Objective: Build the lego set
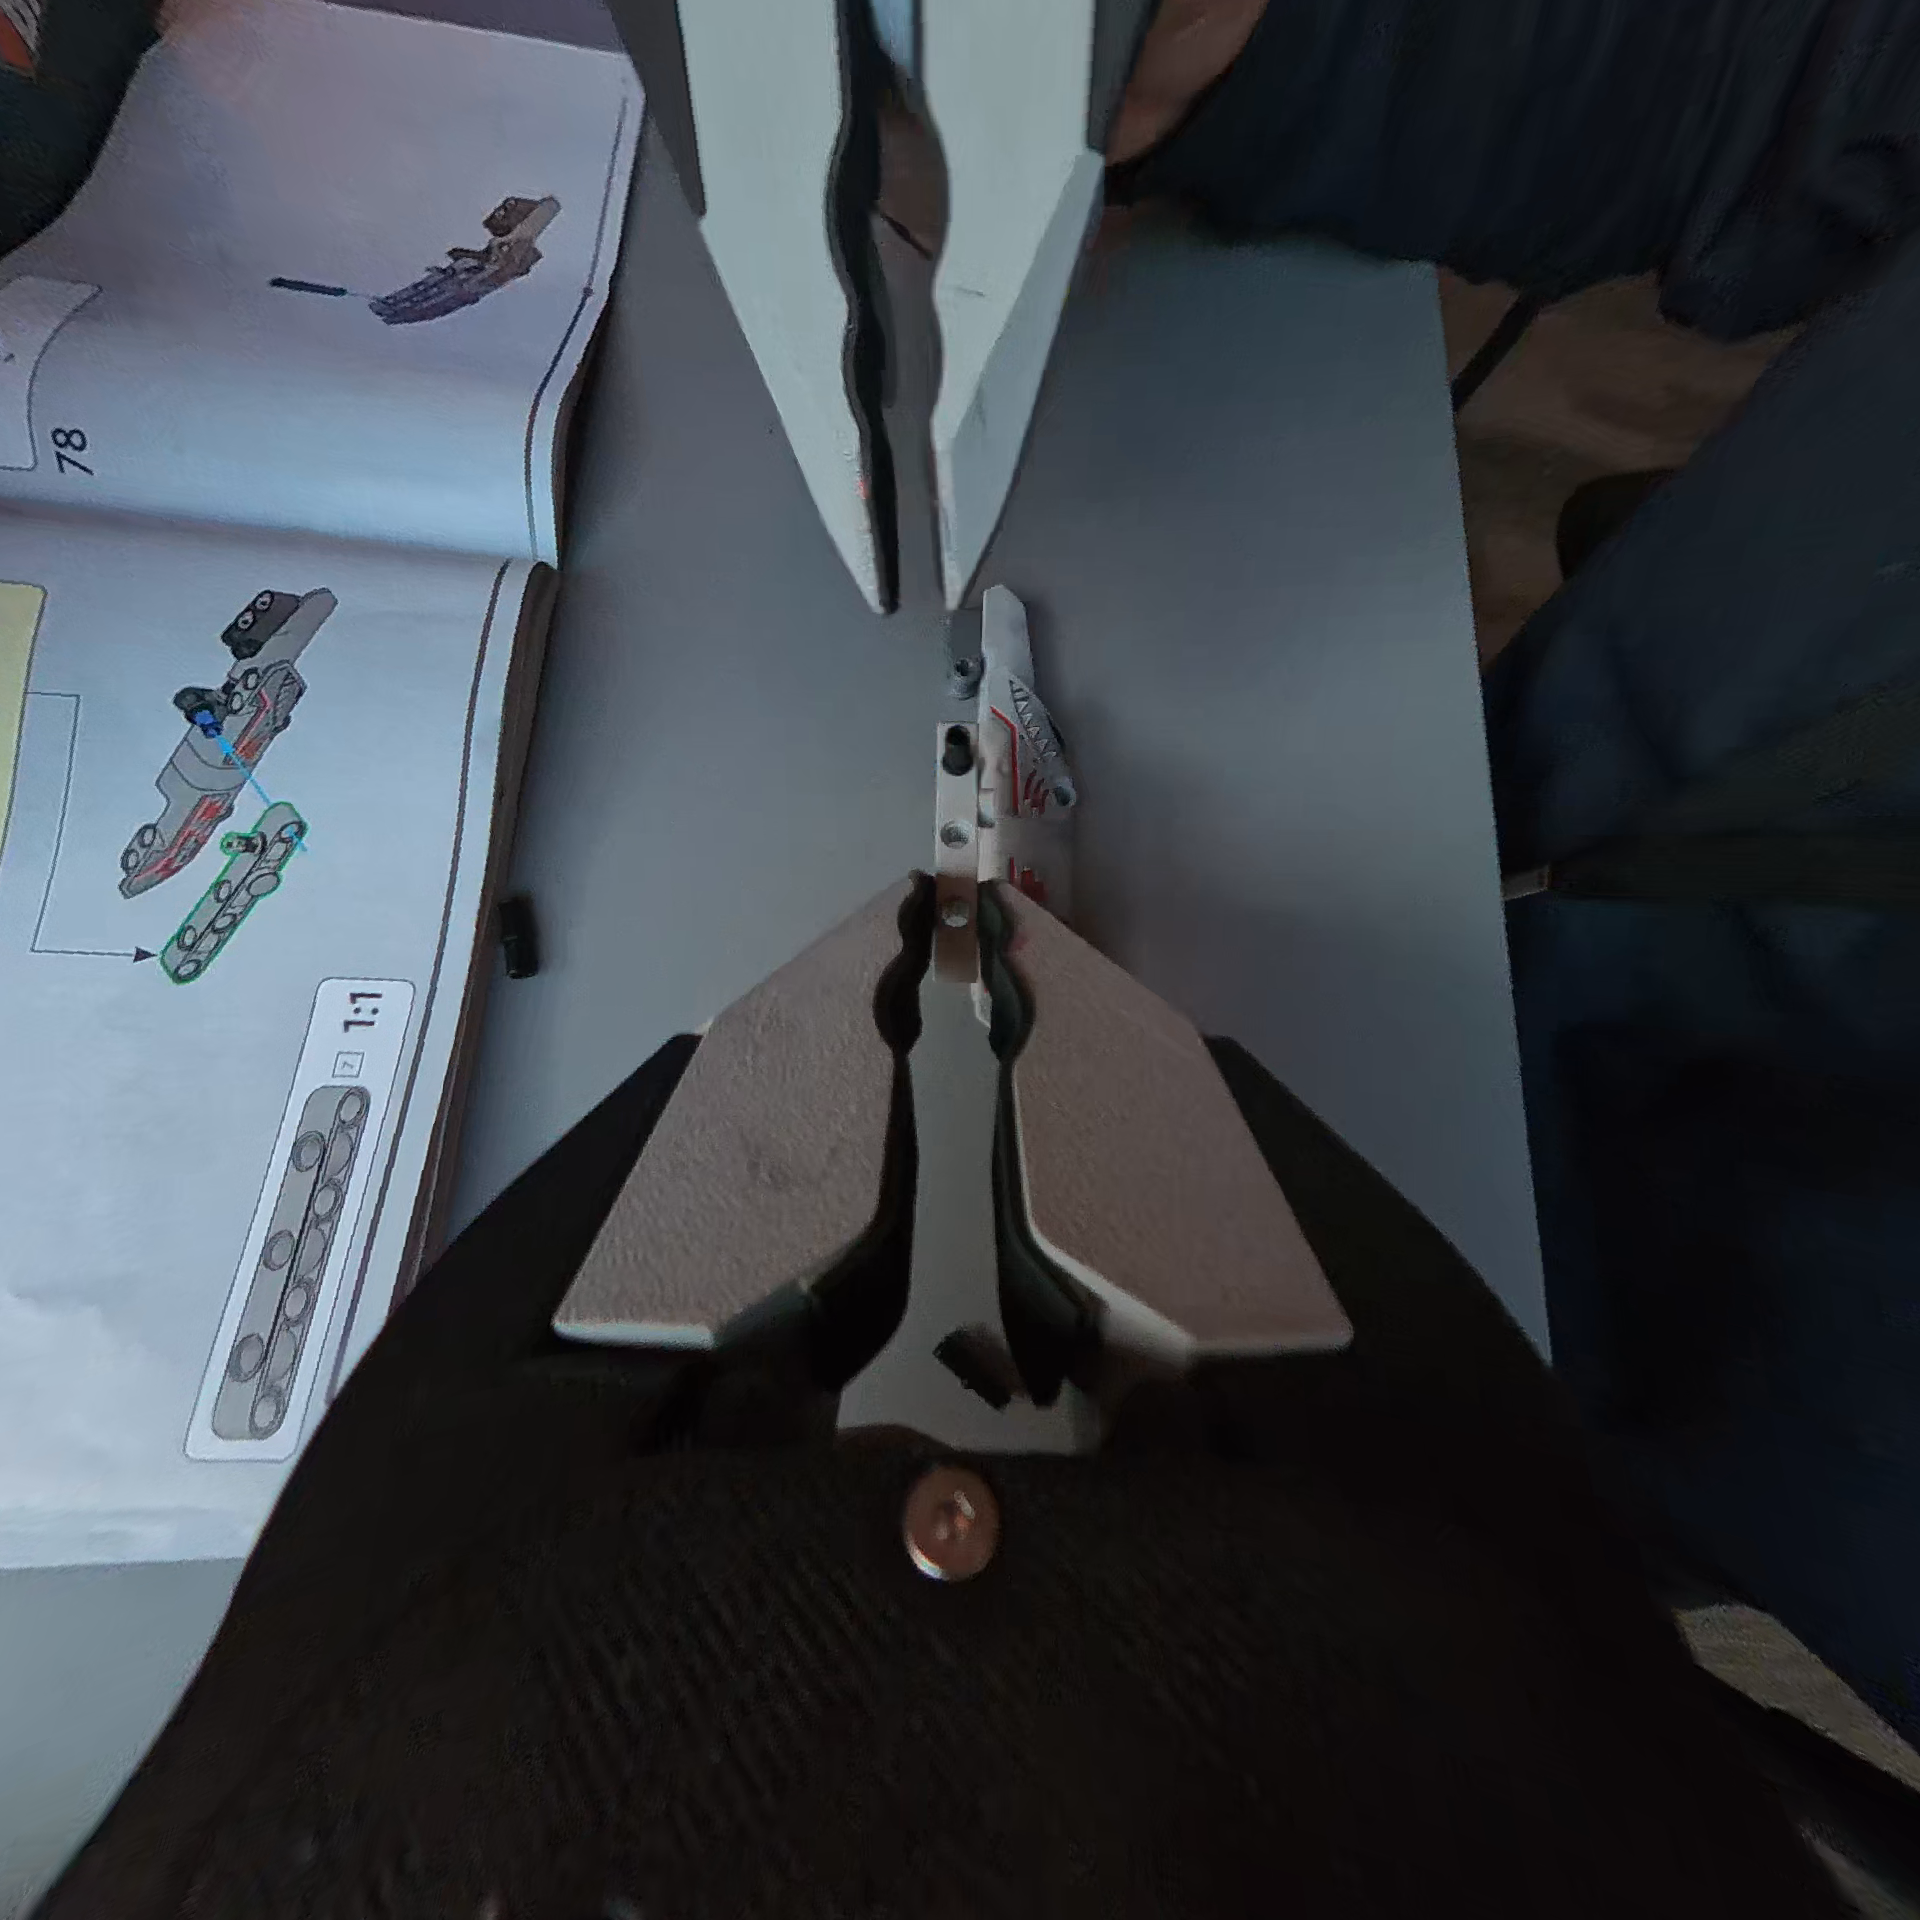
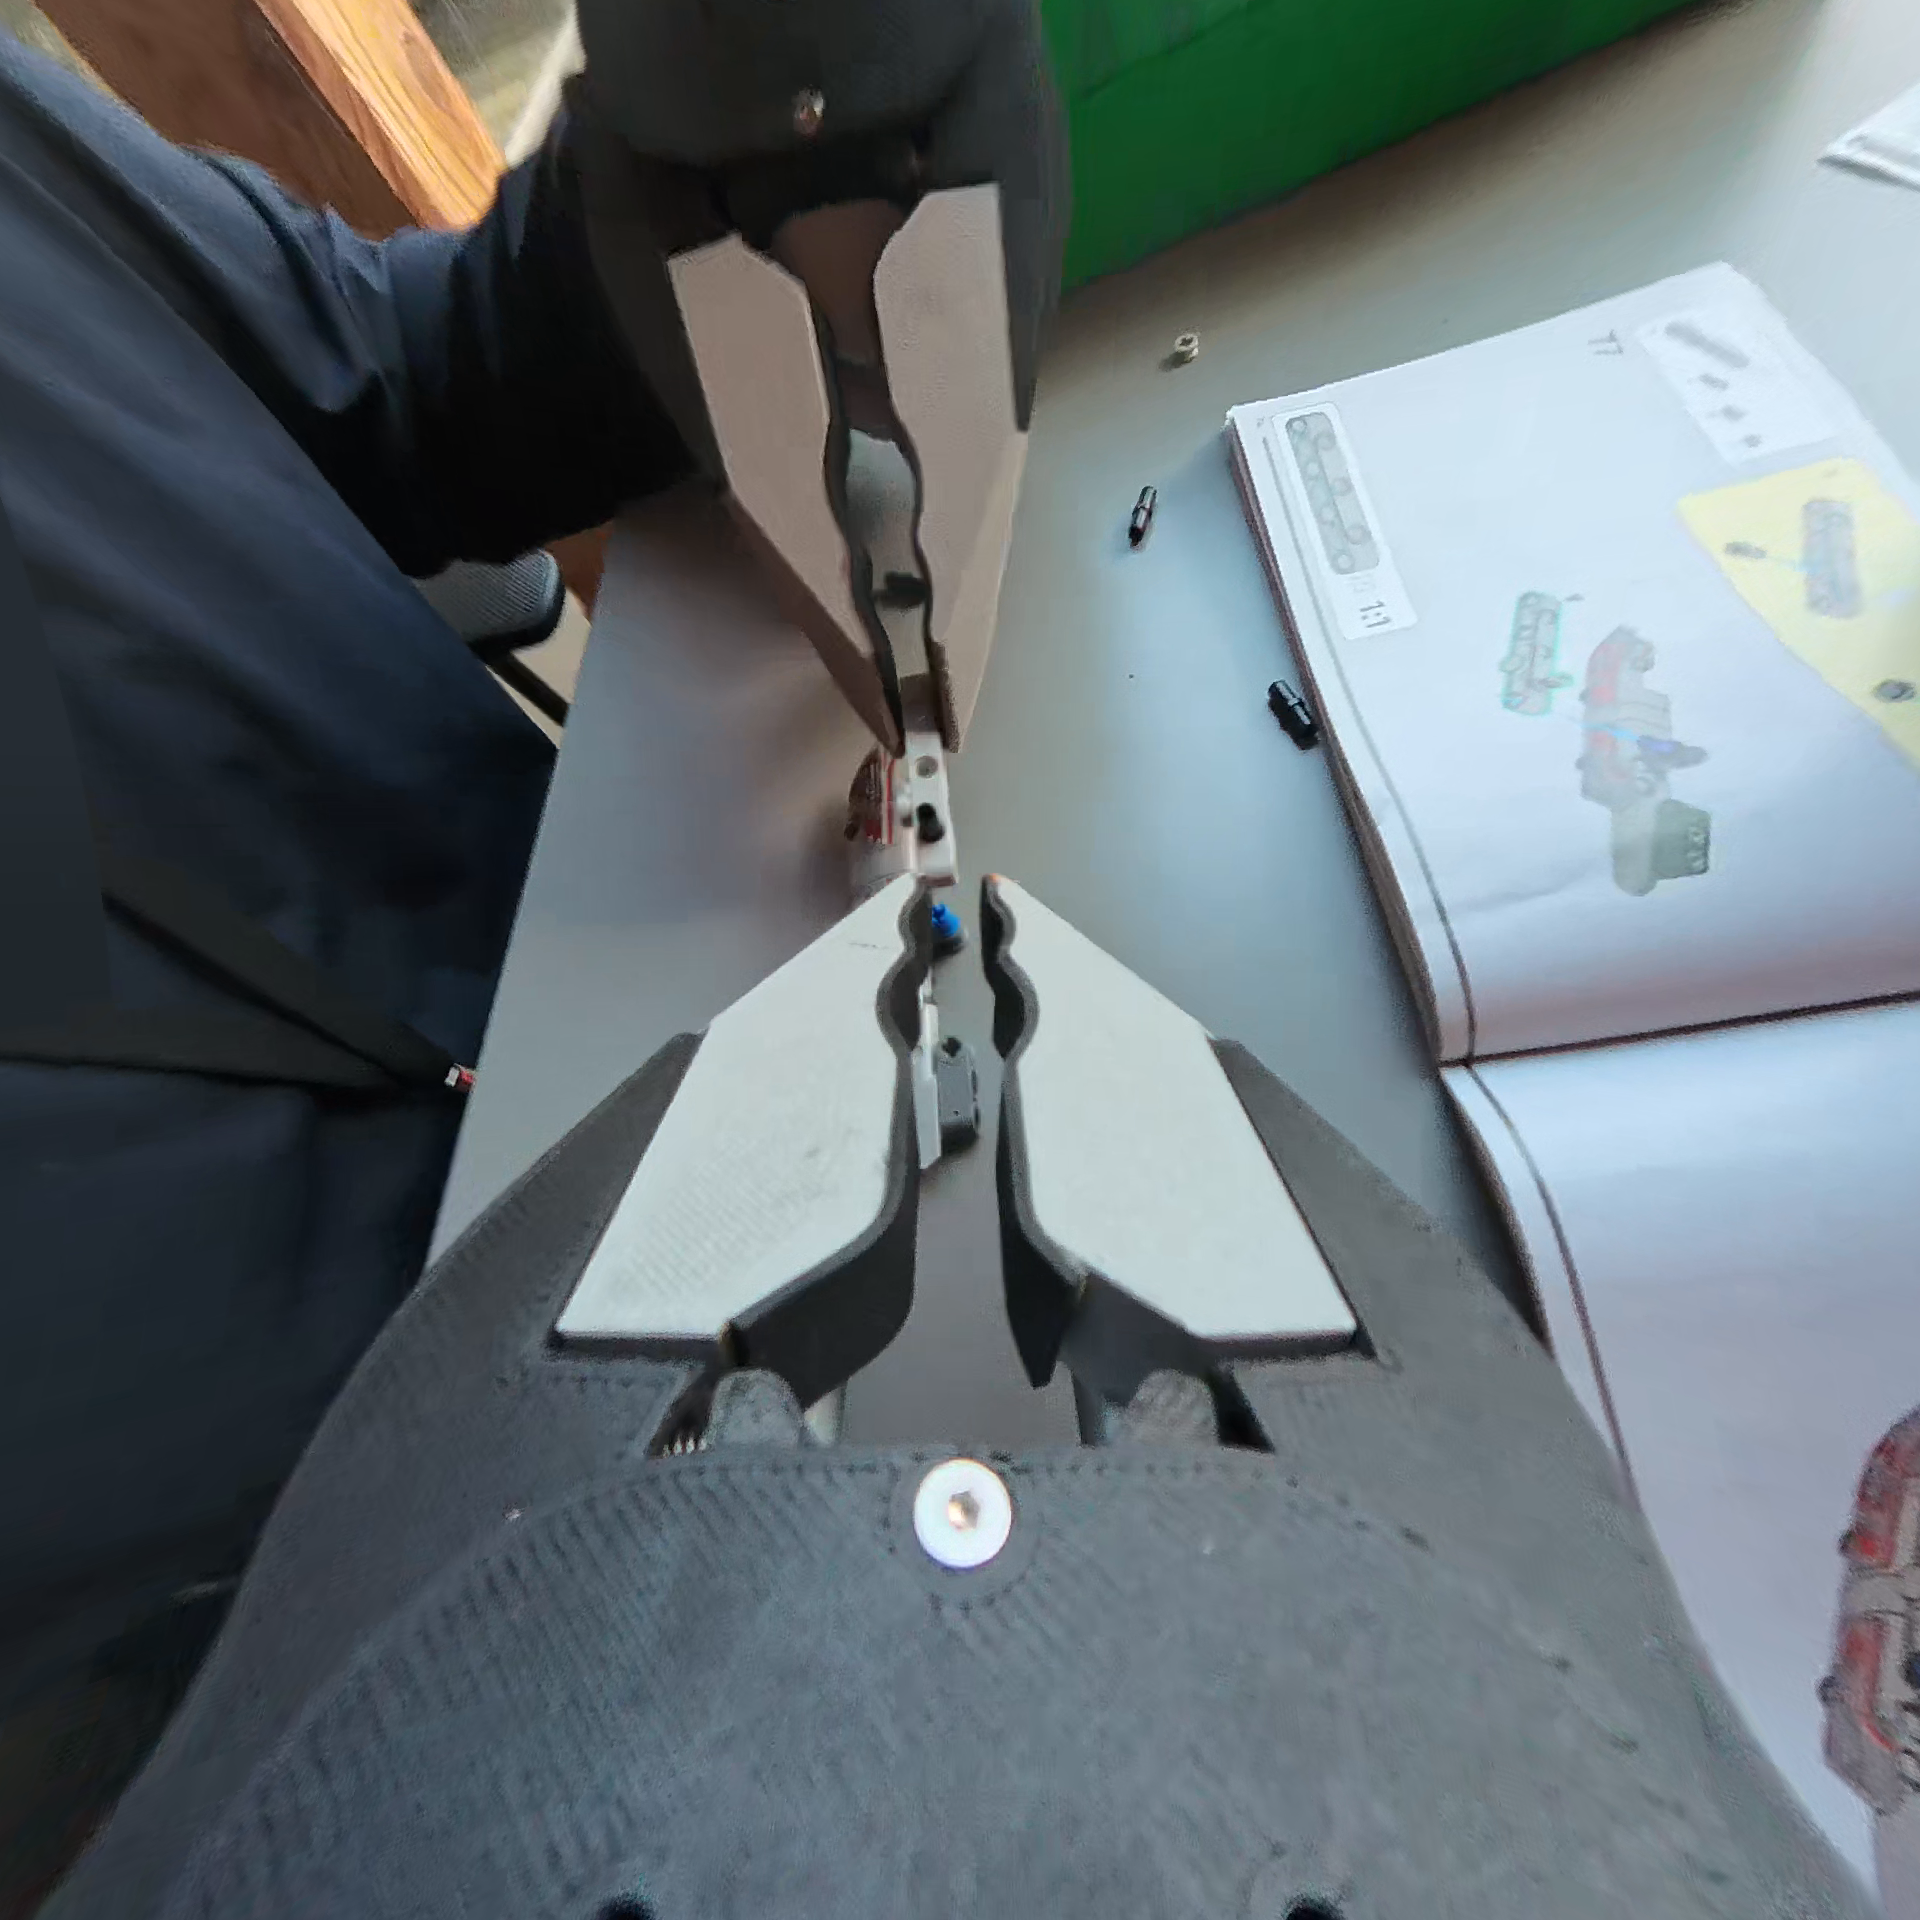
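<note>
- Left wrist view: the left gripper (image 1: 956,894) is clenched on the near end of the lego assembly (image 1: 987,769), a pale grey beam backed by a panel with red and grey markings. The assembly stands on edge over the grey table (image 1: 1247,623), near its right edge.
- Same view: the right gripper (image 1: 920,608) comes in from the far side, tips just beside the assembly's far end; I cannot tell whether they touch it.
- Right wrist view: the right gripper's own jaws stand apart with a narrow gap and grip nothing. A blue pin (image 2: 943,920) and a dark connector (image 2: 956,1091) show in that gap. Both seem to belong to the assembly's near end, but this is not certain.
- Right wrist view: the instruction booklet (image 2: 1610,727) lies open to the right. Two loose black pins (image 2: 1291,713) (image 2: 1141,514) sit on the table beside its left edge.
- Step in hand, as I judge it: one gripper holds the sub-build steady while the other lines up on the end with the blue pin. The open page shows a long beam joining at such a pin.
- Next move likely calls for a firm grip from the left gripper. The right needs to close squarely on the connector end or fetch the next piece. Skewed pressure could twist the build out of the grip.
</note>
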